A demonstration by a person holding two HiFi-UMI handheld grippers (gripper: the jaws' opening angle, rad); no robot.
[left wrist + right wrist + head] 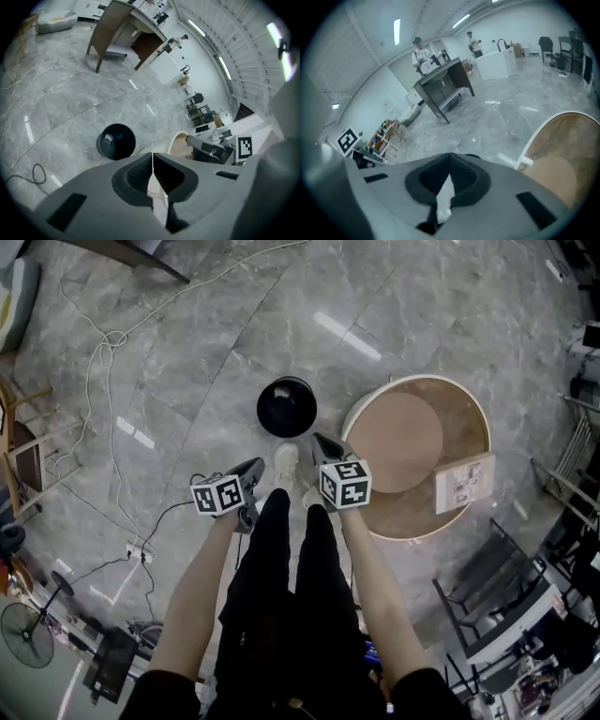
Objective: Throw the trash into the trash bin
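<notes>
The black round trash bin [286, 407] stands on the grey floor just ahead of my white shoes [286, 460]. In the left gripper view the bin [116, 140] shows small pale and blue scraps inside. My left gripper [256, 465] hangs to the near left of the bin; its jaws [153, 157] are shut with nothing between them. My right gripper [322, 440] hovers at the bin's near right edge, beside the table. Its jaws [450, 157] are shut too; only something pale shows through the slot behind the tips. No trash is seen in either gripper.
A round wooden table [466, 418] with a white rim stands right of the bin, a flat printed box [464, 482] on its edge. Cables [103, 343] and a power strip [139, 552] lie on the floor at left. Chairs [497, 606] crowd the lower right. People stand by a far desk [445, 79].
</notes>
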